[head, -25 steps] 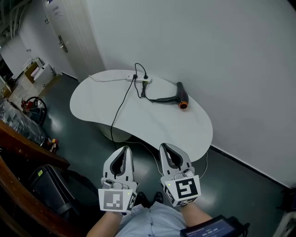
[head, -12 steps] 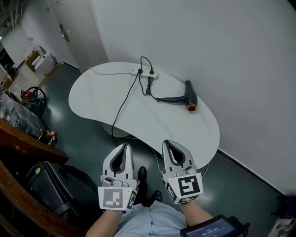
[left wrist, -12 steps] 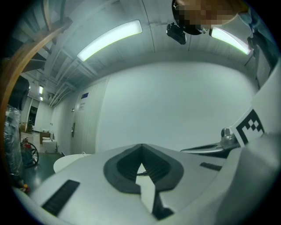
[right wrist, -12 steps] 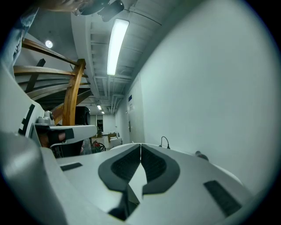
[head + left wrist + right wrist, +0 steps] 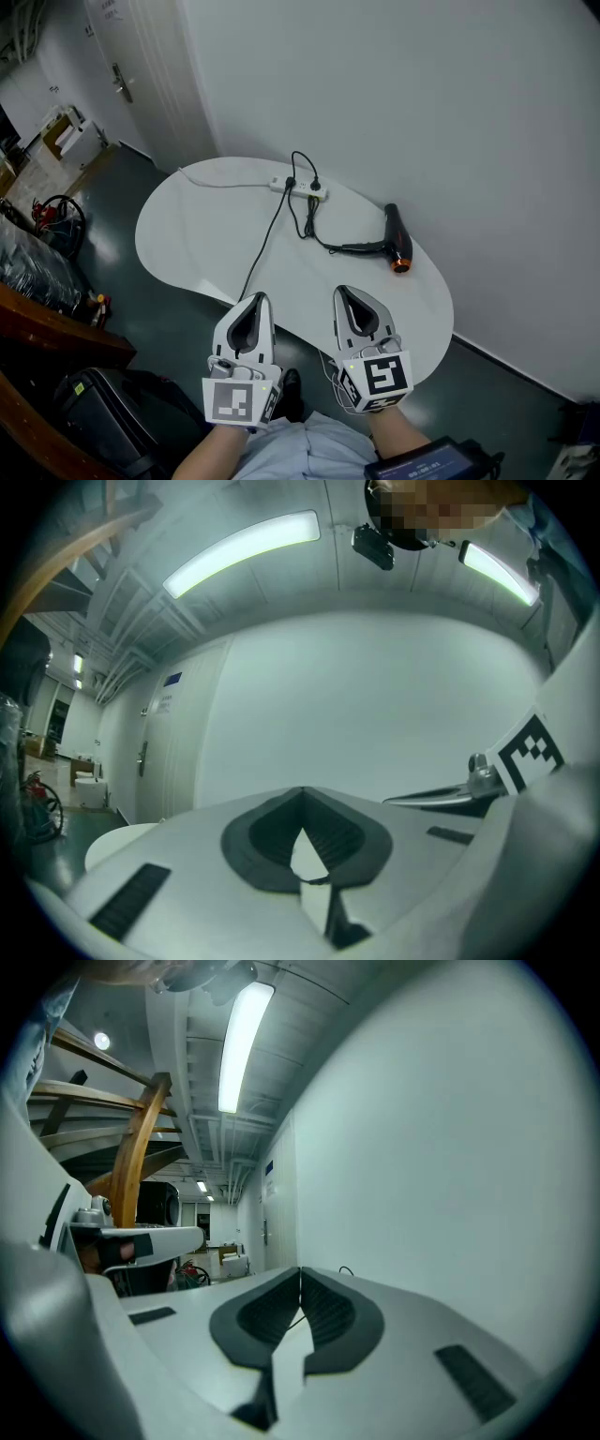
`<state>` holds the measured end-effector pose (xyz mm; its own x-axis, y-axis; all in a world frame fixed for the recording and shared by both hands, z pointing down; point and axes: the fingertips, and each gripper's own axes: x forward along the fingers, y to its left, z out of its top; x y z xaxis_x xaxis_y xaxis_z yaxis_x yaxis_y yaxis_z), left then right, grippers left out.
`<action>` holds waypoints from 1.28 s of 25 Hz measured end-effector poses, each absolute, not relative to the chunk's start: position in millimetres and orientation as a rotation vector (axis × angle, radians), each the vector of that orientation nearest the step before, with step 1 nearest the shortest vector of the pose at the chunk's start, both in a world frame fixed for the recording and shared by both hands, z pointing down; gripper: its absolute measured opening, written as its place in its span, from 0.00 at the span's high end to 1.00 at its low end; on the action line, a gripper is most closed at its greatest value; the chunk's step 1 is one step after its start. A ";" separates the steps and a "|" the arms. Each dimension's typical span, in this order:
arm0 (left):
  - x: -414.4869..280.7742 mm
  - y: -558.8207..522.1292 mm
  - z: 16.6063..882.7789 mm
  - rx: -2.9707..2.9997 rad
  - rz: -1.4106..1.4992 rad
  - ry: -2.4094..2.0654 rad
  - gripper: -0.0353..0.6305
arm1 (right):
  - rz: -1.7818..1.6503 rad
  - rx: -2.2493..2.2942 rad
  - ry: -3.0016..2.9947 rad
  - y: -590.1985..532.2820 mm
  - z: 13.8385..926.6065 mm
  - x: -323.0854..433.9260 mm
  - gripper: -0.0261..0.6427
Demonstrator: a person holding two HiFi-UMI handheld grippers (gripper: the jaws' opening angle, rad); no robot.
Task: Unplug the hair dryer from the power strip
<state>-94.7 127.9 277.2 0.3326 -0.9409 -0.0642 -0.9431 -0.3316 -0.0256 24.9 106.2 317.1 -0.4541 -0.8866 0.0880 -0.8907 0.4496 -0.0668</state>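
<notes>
Hair dryer lies on the white counter, ahead of the right tongs and a little to their right, well apart from them and close to the wall. It is black, and the end with the orange ring points back toward the person. Its black cord runs away to the left and up to the white power strip, which sits farther off still, ahead of the gap between the two pairs of tongs. Black plugs stand in the strip. A second black cable leaves the strip and crosses the counter toward the left tongs, dropping over the near edge just ahead of them.

Both pairs of tongs hang side by side over the near edge of the counter, level and pointing at the wall. In the left gripper view and the right gripper view alike, the tips are clenched together with nothing between them. Neither pair touches the dryer, its cord or the strip.
</notes>
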 end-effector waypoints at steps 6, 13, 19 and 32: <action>-108.2 85.1 266.6 -2.539 0.110 1.716 0.95 | 0.103 1.669 -2.618 65.0 304.0 10.4 0.96; -114.5 54.1 262.4 -2.566 0.133 1.640 0.95 | 0.054 1.731 -2.593 37.6 295.4 1.7 0.96; -114.4 41.9 268.2 -2.600 0.115 1.612 0.95 | 0.053 1.772 -2.565 27.4 294.4 3.4 0.96; -102.2 18.0 277.0 -2.629 0.067 1.583 0.95 | 0.078 1.804 -2.543 2.7 301.2 15.7 0.96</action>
